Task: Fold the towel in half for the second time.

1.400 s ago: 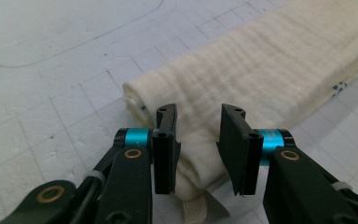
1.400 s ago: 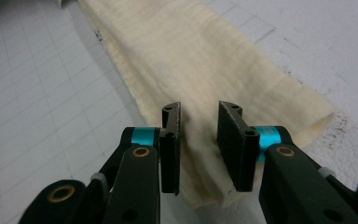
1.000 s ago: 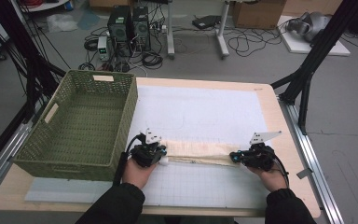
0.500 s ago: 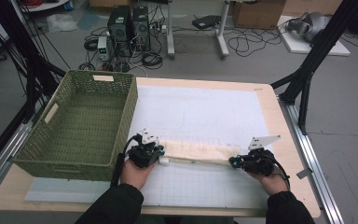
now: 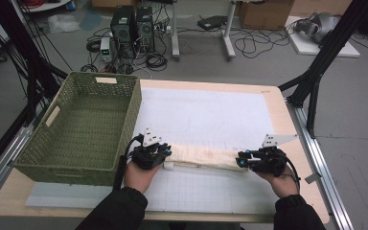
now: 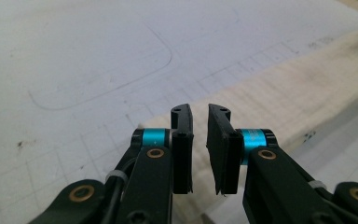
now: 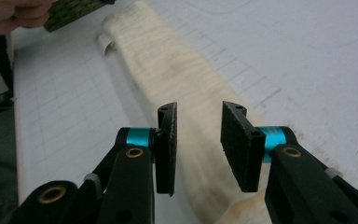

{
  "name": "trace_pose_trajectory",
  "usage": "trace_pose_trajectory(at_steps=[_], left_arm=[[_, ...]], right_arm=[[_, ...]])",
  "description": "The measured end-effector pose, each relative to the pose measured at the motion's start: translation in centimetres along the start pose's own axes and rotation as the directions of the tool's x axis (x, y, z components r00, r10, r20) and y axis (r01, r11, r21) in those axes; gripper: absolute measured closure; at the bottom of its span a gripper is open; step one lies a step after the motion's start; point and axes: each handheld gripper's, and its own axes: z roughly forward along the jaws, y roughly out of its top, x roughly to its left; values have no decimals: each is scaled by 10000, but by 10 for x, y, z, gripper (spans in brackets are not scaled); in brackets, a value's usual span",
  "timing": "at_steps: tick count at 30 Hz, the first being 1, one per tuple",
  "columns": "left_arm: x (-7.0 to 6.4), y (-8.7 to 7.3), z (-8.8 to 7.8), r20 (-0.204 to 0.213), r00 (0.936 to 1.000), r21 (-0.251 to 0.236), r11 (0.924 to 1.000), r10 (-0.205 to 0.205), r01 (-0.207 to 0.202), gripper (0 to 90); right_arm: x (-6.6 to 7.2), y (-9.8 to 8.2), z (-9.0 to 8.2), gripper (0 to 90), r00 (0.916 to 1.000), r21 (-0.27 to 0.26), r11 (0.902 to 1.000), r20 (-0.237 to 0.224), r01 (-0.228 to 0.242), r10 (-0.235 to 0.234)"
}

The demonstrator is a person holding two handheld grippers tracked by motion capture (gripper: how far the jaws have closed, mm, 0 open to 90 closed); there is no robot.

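A folded cream cloth (image 5: 203, 156) lies as a long narrow strip across the lower middle of the high view, on the white gridded mat (image 5: 206, 115) that covers the tabletop (image 5: 280, 103). The left gripper (image 5: 165, 154) sits at the strip's left end and the right gripper (image 5: 242, 160) at its right end. Both have just been opening: their fingers now stand slightly apart, pinching nothing, with the cloth below them. A green wicker basket (image 5: 84, 124) stands at the left of the frame.

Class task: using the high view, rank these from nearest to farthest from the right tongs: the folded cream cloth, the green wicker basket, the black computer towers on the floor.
1. Folded cream cloth: directly at the right tongs.
2. Green wicker basket: far left of the table.
3. Black computer towers: on the floor beyond the table.
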Motion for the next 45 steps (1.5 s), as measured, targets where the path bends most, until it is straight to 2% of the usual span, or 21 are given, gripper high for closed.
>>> trace_pose_trajectory(at_steps=[3,5,7,9,12,15,17,20,26,30,34,35,39,42,45], left_arm=[[-2,0,8,46,10000,269,9996,25,-26,803],[-3,-4,15,43,9999,596,9982,109,-111,854],[-4,-6,20,93,9995,965,9949,290,-297,888],[-4,-8,24,143,9989,1201,9917,436,-450,895],[-4,-10,26,238,9983,1514,9869,536,-566,895],[-4,-17,28,224,9982,1743,9830,555,-586,895],[-3,-21,26,210,9991,1517,9876,365,-393,895],[-3,-22,24,134,9982,1568,9858,586,-599,895],[-1,-27,19,155,9983,1425,9881,567,-583,895],[-2,-26,18,105,9981,1346,9890,611,-620,894],[-4,-21,15,-34,9989,616,9971,458,-455,792],[-3,-19,15,-16,9990,597,9972,449,-447,784],[-2,-16,19,-97,9987,774,9958,495,-486,721],[-2,-19,22,-273,9971,1206,9904,711,-674,716],[-3,-22,23,-350,9964,1267,9893,774,-724,720]], right_arm=[[-3,4,11,722,9999,66,10000,119,-19,18],[-5,4,21,776,9997,363,9992,185,142,-148],[-7,3,30,832,9999,664,9978,-103,64,-58],[-8,1,37,884,9994,1058,9941,-241,254,-230],[-7,-5,43,894,9979,1516,9875,-547,432,-352],[-7,-8,42,894,9977,1678,9846,-554,483,-396],[-7,-9,40,893,9978,1736,9834,-495,520,-440],[-9,-13,35,890,9983,1727,9836,-346,528,-475],[-15,-24,20,885,9993,1556,9871,12,366,-372],[-16,-27,17,868,9997,1401,9899,97,217,-233],[-11,-24,15,736,9991,1115,9931,194,355,-379],[-10,-23,14,721,9987,1014,9940,255,421,-449],[-9,-19,13,661,9981,694,9967,401,432,-461],[-9,-20,17,623,9971,1057,9930,493,521,-576],[-8,-21,20,610,9963,1300,9899,567,565,-643]])
